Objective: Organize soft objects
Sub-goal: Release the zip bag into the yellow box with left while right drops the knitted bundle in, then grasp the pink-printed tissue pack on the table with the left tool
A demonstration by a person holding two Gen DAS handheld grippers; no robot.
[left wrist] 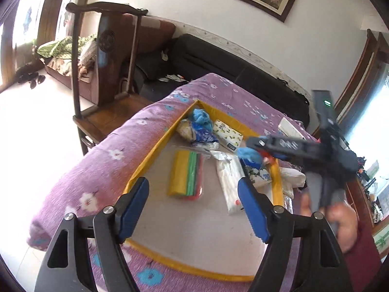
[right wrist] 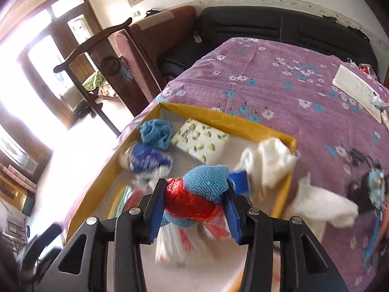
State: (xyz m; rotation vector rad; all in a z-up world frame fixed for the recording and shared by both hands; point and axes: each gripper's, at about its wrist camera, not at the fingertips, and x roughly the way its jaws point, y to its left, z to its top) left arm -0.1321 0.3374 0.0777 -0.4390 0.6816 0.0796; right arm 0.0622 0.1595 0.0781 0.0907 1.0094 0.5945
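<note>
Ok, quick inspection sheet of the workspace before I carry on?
Surface: purple floral cloth over the table.
Job's things: yellow-rimmed tray holds a blue cloth, lemon-print tissue pack and striped pack.
Clutter: white plastic bag beside the tray.
Grippers: left claw open, empty; right claw shut on blue-and-red bundle.
Cables: nothing seen.
Surroundings: wooden chair, black sofa.

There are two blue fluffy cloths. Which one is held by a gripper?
The blue cloth with the red plastic bag, clamped in the right gripper above the yellow tray. The other blue cloth lies free in the tray's far corner.
</note>
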